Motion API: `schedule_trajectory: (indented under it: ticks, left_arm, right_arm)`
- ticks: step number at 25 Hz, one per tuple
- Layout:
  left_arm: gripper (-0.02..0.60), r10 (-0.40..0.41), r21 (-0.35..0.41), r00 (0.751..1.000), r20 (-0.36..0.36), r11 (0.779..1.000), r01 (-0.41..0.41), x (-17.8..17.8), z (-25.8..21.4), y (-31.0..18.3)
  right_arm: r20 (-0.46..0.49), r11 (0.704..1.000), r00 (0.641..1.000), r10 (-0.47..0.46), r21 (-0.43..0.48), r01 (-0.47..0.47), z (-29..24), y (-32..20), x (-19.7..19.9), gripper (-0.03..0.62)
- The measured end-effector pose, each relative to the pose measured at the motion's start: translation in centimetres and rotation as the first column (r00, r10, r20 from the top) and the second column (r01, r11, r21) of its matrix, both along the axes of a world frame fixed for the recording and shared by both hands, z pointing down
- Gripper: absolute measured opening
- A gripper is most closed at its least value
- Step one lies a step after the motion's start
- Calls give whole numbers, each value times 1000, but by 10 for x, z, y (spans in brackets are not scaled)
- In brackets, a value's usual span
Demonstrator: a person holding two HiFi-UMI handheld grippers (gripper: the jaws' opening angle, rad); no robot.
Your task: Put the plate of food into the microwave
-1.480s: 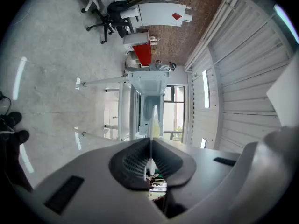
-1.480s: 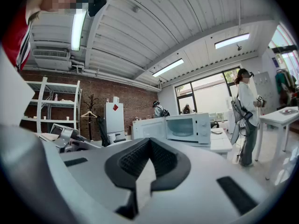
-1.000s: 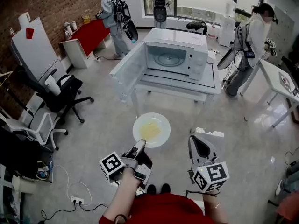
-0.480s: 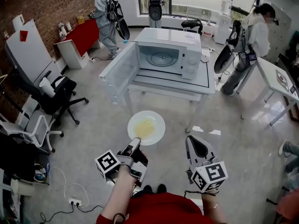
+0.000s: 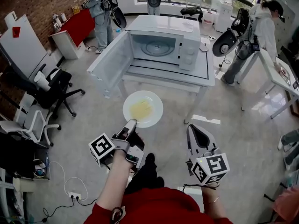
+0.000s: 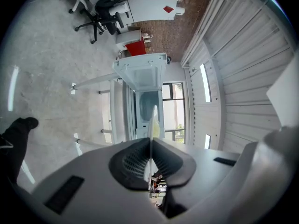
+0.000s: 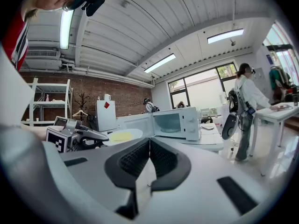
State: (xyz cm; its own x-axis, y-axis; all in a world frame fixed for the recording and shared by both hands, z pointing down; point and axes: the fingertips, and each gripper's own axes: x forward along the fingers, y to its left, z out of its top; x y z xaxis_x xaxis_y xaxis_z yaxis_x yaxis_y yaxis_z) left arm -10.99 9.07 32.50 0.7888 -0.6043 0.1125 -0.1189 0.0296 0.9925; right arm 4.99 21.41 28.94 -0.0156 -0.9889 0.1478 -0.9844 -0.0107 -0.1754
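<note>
You are bringing the plate of food nearer the open microwave on the tabletop than a second ago, left claw clenching its near rim, right claw riding alongside clenched on nothing, the plate hanging short of the opening.
</note>
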Motion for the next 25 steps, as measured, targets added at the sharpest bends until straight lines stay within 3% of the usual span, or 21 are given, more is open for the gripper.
schedule_trajectory:
  ticks: [6,22,25]
  left_arm:
    - [21,18,-10,1000,5,1000,-18,24,16,-48]
    - [21,115,-25,993,32,993,-114,92,28,-223]
    - [21,114,-29,993,-4,993,-114,107,24,-245]
  right_arm:
    - [12,1000,1000,8,-19,-8,16,-48,14,15]
    - [-9,997,999,35,-63,-36,13,-239,56,15]
    - [-11,996,999,51,-78,-51,14,-256,67,15]
